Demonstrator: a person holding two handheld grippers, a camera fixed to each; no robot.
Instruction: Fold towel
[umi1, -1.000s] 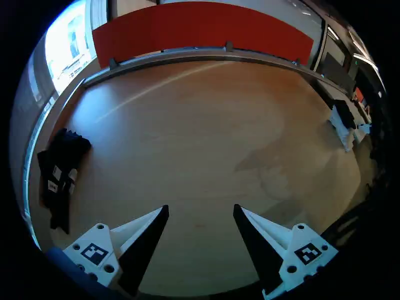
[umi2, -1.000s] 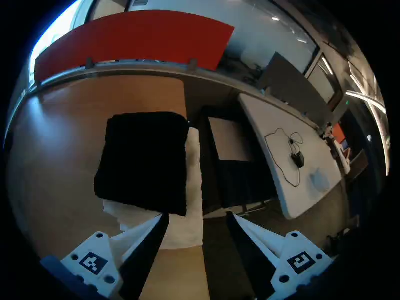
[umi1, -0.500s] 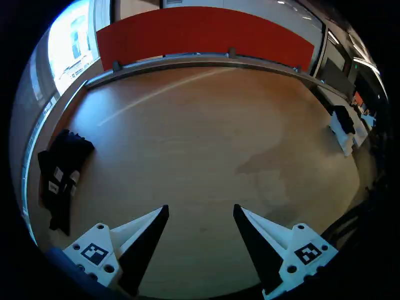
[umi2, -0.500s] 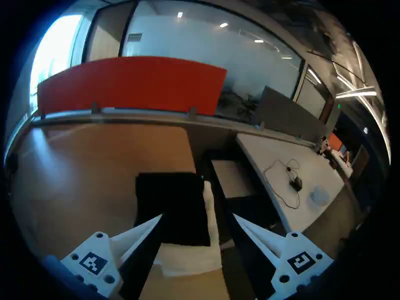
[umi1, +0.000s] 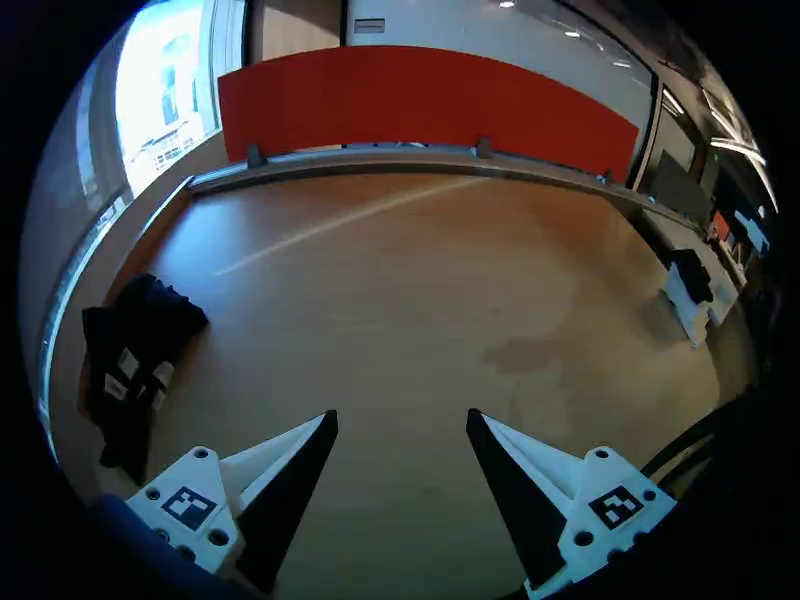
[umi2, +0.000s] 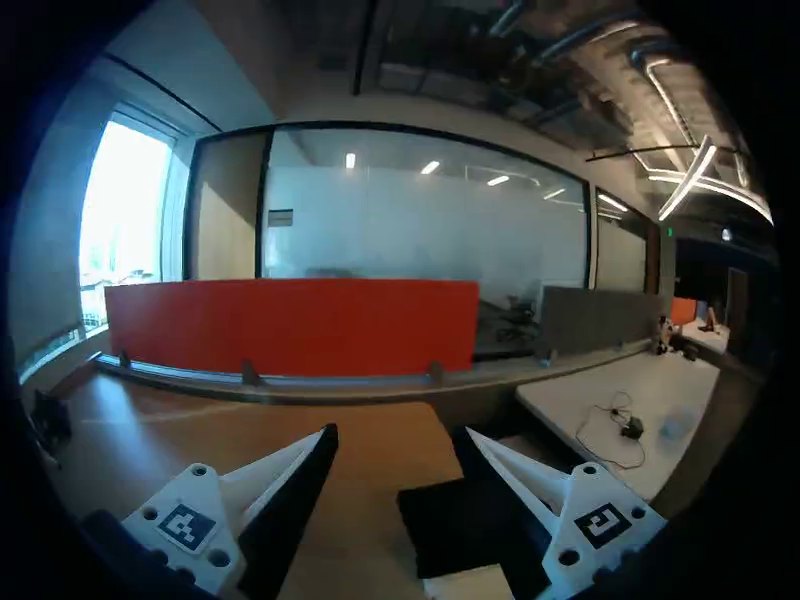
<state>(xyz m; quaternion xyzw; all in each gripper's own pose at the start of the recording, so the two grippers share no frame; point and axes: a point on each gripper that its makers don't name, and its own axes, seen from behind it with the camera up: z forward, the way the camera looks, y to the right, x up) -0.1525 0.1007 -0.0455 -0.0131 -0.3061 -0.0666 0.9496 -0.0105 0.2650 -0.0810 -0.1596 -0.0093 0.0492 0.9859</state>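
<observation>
A folded black towel (umi2: 455, 525) lies on a folded white towel (umi2: 470, 583) at the right edge of the wooden table (umi2: 200, 440), low in the right gripper view. My right gripper (umi2: 394, 432) stands open above them, tilted up toward the room, with nothing between its fingers. In the left gripper view the same stack, a black towel on a white towel (umi1: 690, 292), sits small at the far right of the table. My left gripper (umi1: 400, 415) is open over bare wood (umi1: 400, 300), holding nothing.
A crumpled black bundle with white tags (umi1: 135, 375) lies at the table's left edge. A red divider panel (umi1: 430, 105) on a rail bounds the far side. A white desk (umi2: 620, 400) with a cable stands to the right across a gap.
The right gripper has pitched upward and drawn back from the towel stack, which dropped to the bottom of its view. The left gripper tilted up slightly. Both stayed open.
</observation>
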